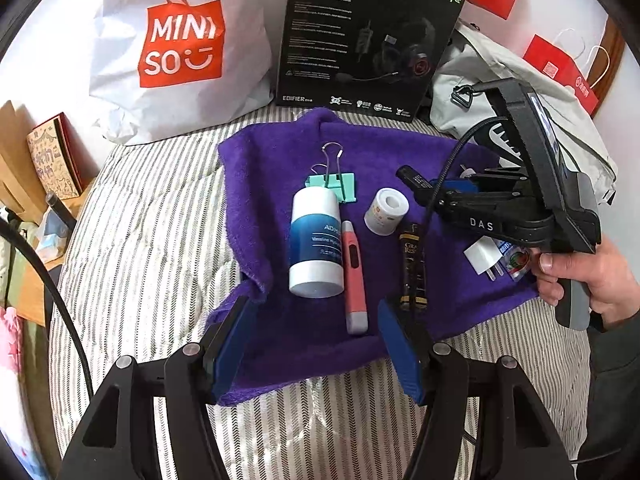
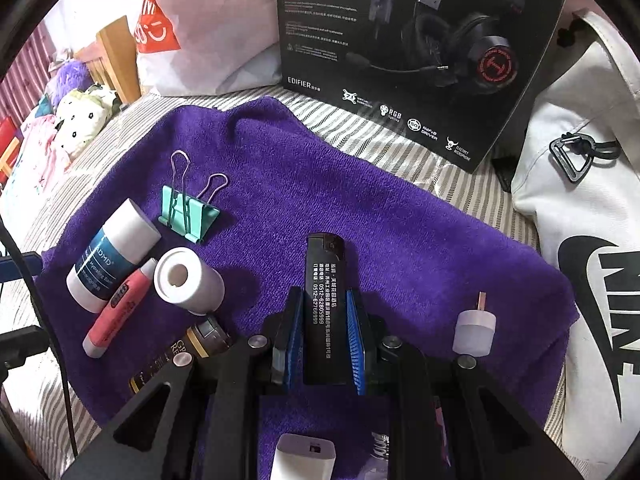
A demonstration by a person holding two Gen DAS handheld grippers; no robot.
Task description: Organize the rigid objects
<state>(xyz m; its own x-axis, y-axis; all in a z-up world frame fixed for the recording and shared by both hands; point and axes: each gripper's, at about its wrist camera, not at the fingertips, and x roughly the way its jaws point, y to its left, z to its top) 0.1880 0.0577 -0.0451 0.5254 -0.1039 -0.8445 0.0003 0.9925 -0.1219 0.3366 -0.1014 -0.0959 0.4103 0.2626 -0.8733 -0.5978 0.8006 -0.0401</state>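
A purple towel [image 1: 288, 160] lies on the striped bedding. On it rest a white-and-blue bottle [image 1: 316, 244], a pink pen-shaped item [image 1: 354, 276], a white roll [image 1: 386, 210], a dark tube [image 1: 412, 268], a mint binder clip [image 1: 332, 184] and a white charger plug [image 1: 484, 256]. My left gripper [image 1: 316, 352] is open at the towel's near edge, below the bottle and pen, holding nothing. My right gripper [image 2: 325, 336] is shut on a black lighter [image 2: 324, 280], which points forward over the towel. A small white cap [image 2: 474, 332] stands to its right.
Behind the towel lean a white Miniso bag [image 1: 180, 48] and a black headset box [image 1: 360, 32]. A white Nike bag [image 2: 592, 240] lies at the right. Red paper bags [image 1: 560, 68] stand at the far right. A hand [image 1: 592, 280] grips the right tool's handle.
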